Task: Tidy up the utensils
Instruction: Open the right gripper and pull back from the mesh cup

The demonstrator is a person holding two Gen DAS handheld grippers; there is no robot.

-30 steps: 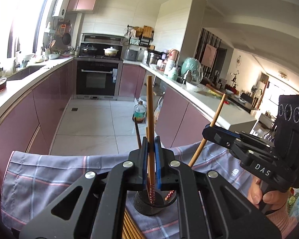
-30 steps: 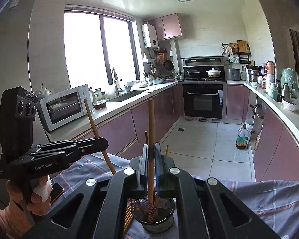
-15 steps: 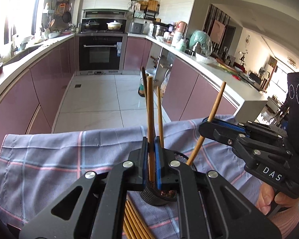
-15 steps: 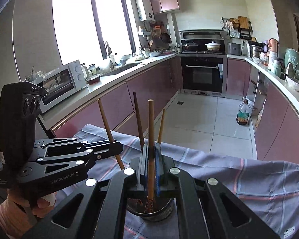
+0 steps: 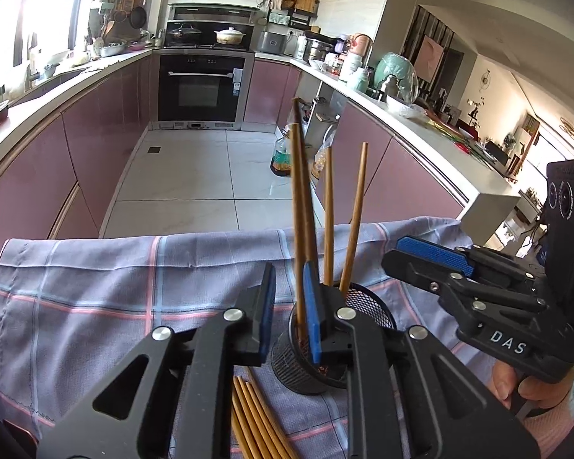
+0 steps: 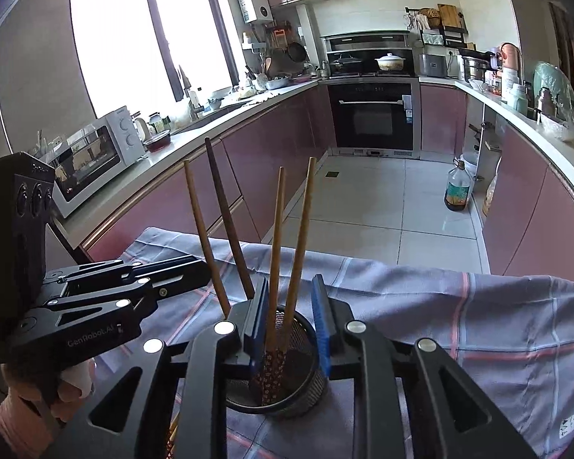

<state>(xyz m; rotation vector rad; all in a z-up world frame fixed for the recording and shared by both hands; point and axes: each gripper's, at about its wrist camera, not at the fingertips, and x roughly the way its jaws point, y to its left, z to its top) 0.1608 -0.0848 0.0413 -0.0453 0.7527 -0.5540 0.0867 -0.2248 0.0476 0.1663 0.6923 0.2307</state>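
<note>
We read "DAS" on the right gripper (image 5: 432, 254) and "GenRobot.AI" on the left gripper (image 6: 206, 271); both jaws have just been opening, narrowly parted, pressing nothing (chopsticks (image 6: 275, 252) stand loose in the mesh holder (image 6: 306, 394), tips hidden).

Black mesh holder (image 5: 367, 308) upright w/ 4 chopsticks (image 6: 275, 252) leaning inside, spare chopsticks (image 5: 252, 420) flat, near-left

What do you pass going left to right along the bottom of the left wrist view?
Checked grey-blue cloth → left gripper, jaws just opened, nothing pressed between its pads → loose wooden chopsticks lying flat → black mesh cup holding upright chopsticks → right gripper → person's hand.
</note>
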